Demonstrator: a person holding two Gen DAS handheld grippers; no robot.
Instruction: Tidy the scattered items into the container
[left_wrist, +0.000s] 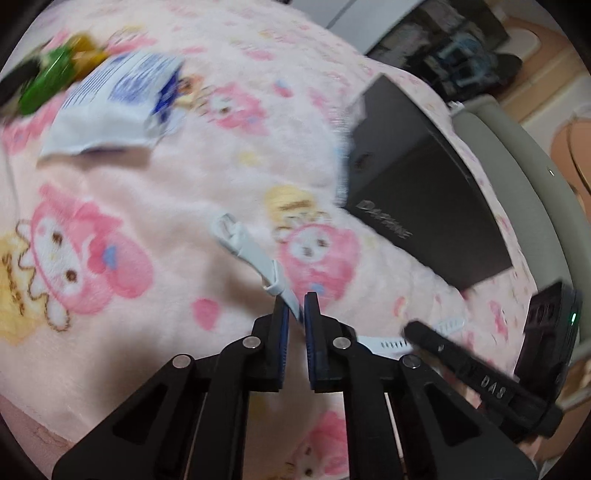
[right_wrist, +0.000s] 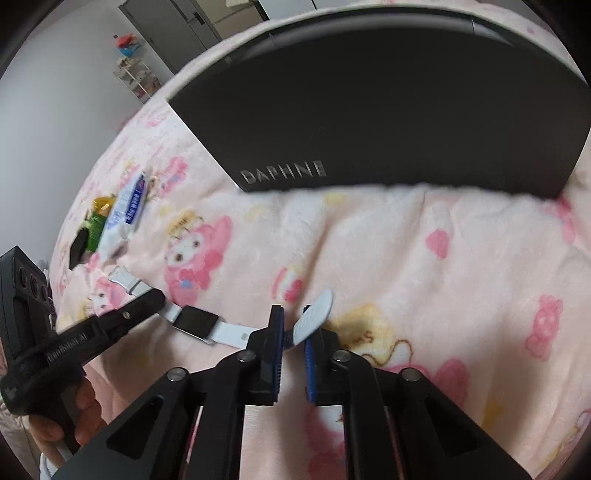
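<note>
Fleecy pink blanket (right_wrist: 406, 258) underneath, plush nap, cartoon bunny print, rumpled into soft folds.

Smartwatch (right_wrist: 195, 320): glossy black square face, smooth white rubbery strap with perforations, lying stretched flat on the blanket. Left gripper (left_wrist: 296, 301) clamped on the buckle-side strap, thin white band pinched between blue ribbed pads (left_wrist: 283, 332). Right gripper (right_wrist: 293, 317) clamped on the opposite strap end, rounded tip (right_wrist: 321, 304) poking up past the fingers. Each grip point also seen from the other wrist view, partly masked by black finger linkages.

Container: matte black box (right_wrist: 388, 110), flat rigid top, silver "DAPHNE" lettering, sitting on the blanket beyond the watch, well apart from it. Far edge cut off by fisheye rim; cannot tell open or lidded.

Further off to the left: crinkly white-and-blue foil packet (left_wrist: 118, 107), green wrapped item (left_wrist: 48, 81) with an amber-yellow piece just beside it, small black block (right_wrist: 78, 245). Left view heavily motion-blurred there, print unreadable, shapes vague.

Person's hand (right_wrist: 62, 421) on the left gripper's handle, mostly hidden behind it.
</note>
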